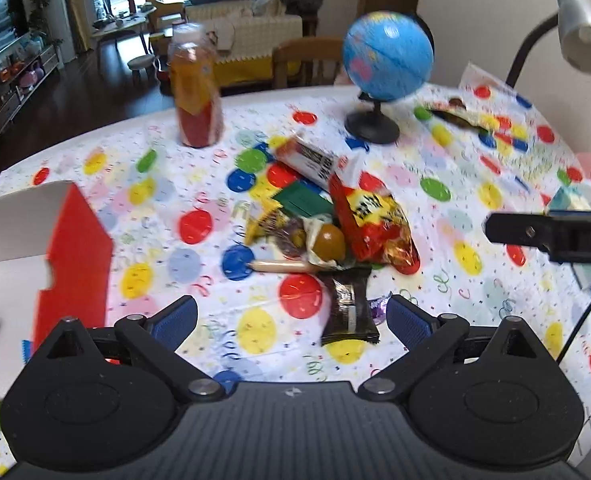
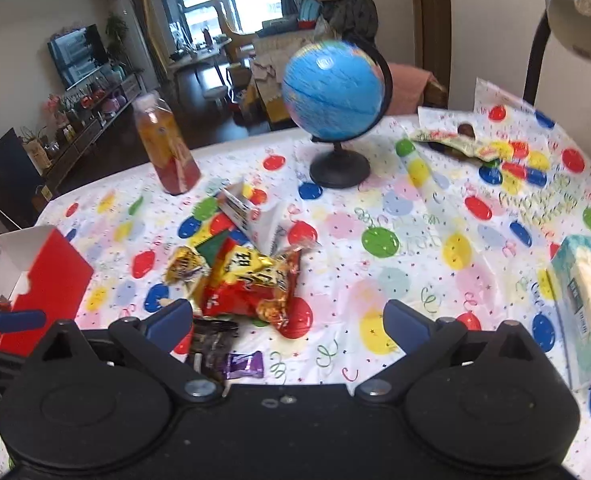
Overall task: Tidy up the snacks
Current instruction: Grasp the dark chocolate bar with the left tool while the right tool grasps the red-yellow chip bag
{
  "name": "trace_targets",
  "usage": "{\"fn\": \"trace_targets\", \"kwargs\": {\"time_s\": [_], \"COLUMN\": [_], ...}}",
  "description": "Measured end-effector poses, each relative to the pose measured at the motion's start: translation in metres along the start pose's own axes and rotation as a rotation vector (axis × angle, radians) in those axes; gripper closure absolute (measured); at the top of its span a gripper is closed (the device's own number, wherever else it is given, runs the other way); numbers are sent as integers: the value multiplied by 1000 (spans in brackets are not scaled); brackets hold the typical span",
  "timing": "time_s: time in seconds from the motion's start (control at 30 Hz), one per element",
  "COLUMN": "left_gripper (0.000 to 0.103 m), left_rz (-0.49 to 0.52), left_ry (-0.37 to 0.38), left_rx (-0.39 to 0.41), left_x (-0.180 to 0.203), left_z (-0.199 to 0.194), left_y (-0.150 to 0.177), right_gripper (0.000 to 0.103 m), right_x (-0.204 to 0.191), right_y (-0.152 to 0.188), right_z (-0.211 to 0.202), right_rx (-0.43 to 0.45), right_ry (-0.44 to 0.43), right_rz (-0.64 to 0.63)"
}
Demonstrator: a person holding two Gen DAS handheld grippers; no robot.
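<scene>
The left gripper (image 1: 291, 318) hovers with its jaws spread wide and nothing between them, blue pads (image 1: 175, 316) facing inward and pointing toward twelve o'clock. The right gripper (image 2: 287, 322) is likewise agape and empty, and from the left wrist view it shows at three o'clock.
</scene>
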State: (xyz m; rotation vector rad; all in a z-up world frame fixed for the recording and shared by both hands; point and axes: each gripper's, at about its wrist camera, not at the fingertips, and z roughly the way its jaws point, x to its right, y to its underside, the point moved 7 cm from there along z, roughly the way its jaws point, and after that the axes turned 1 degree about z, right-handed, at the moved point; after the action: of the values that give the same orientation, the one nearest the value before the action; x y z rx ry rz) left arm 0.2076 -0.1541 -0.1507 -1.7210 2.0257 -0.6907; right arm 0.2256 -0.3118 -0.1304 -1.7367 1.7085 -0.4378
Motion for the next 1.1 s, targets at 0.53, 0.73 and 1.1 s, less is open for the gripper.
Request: {"fn": "trace_targets", "kwargs": {"time_s": [0.53,0.73,1.1], "left_gripper": [2,4,34], "left_rz": [-12,-8,-59], "left_ry": [7,26,86], "left_rx": [-122,-151,-234], "left_x": [26,29,25], "left_z": [77,94,122], "left_y": [-3,-1,9], "right_gripper": [1,1,10], "right_x": [-17,-28,-24], "right_y": [-27,-19,-8], "right_z": [96,132,157], "right_rx": [-108,-178,-239], "right_ry": [-107,-95,-85], "right_rz": [41,30,51]}}
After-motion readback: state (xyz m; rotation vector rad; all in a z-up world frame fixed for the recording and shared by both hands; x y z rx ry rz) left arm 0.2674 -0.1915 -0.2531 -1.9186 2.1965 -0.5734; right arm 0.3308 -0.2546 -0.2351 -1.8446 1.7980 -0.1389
